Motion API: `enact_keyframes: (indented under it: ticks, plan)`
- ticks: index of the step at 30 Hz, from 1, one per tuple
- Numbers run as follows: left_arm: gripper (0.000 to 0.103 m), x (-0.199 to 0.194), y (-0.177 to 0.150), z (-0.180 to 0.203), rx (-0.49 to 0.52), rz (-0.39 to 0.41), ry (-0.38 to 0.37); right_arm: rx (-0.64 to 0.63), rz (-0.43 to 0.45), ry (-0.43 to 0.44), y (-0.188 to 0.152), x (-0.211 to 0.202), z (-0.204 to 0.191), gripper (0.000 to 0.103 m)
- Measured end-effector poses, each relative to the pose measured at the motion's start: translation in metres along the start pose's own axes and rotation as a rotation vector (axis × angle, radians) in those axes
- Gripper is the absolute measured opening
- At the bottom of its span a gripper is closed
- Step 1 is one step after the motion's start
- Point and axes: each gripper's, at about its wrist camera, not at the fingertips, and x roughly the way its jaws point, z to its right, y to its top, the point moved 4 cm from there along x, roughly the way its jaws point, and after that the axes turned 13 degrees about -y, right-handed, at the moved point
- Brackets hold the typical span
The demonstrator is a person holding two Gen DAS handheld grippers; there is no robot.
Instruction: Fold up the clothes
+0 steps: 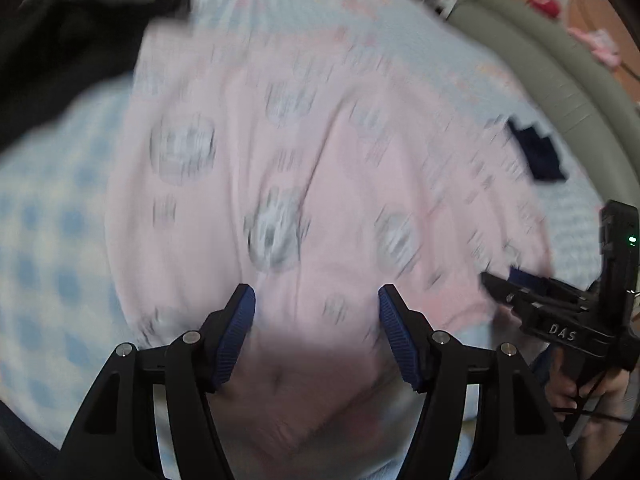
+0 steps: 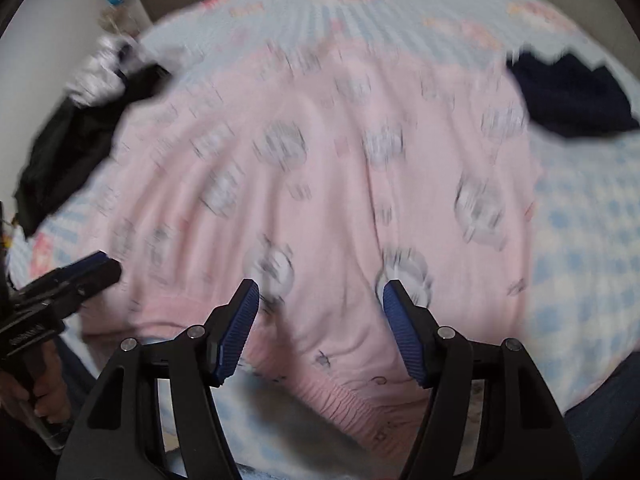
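Both views are smeared by motion blur, so the grey prints on the pink garment (image 1: 304,168) cannot be made out. It lies spread on a bed with a blue-checked sheet (image 1: 44,248), and its ribbed hem is sharpest in the right wrist view, just below the fingers. The left gripper (image 1: 317,300) stands wide open over the near edge of the garment, holding nothing. The right gripper (image 2: 321,296) is equally wide, also empty, above the hem. A dark blue cloth (image 2: 572,100) lies at the garment's far corner, black clothing (image 2: 72,148) at the other side, both cut off and shapeless. A hand (image 2: 44,396) on the left gripper's handle is partly visible.
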Motion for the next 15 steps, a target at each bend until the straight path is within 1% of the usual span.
enact_keyframes:
  ticks: [3, 6, 7, 9, 11, 12, 14, 15]
  plan:
    - [0.066, -0.01, -0.01, 0.007, 0.039, 0.007, -0.007, -0.031, 0.051, -0.023, -0.019, -0.002, 0.0, 0.067]
    - [0.065, -0.021, -0.009, 0.012, 0.032, 0.025, -0.041, -0.026, 0.039, -0.004, -0.025, -0.013, 0.006, 0.066]
    - [0.065, -0.024, -0.005, 0.016, 0.037, 0.043, -0.051, -0.021, 0.028, 0.007, -0.024, -0.017, 0.007, 0.066]
    - [0.065, -0.027, 0.008, 0.028, 0.076, 0.082, -0.044, -0.007, 0.034, 0.033, -0.014, -0.028, 0.006, 0.066]
    - [0.065, -0.02, 0.024, 0.042, 0.118, 0.092, -0.004, 0.003, 0.055, 0.058, -0.002, -0.039, 0.002, 0.066]
    - [0.065, -0.015, 0.029, 0.045, 0.129, 0.087, 0.01, -0.005, 0.07, 0.057, 0.005, -0.041, -0.003, 0.066]
    - [0.065, 0.003, 0.031, 0.049, 0.126, 0.046, 0.035, -0.026, 0.077, 0.041, 0.015, -0.039, -0.015, 0.066]
    - [0.065, 0.013, 0.027, 0.047, 0.117, 0.005, 0.039, -0.033, 0.063, 0.032, 0.015, -0.035, -0.02, 0.066]
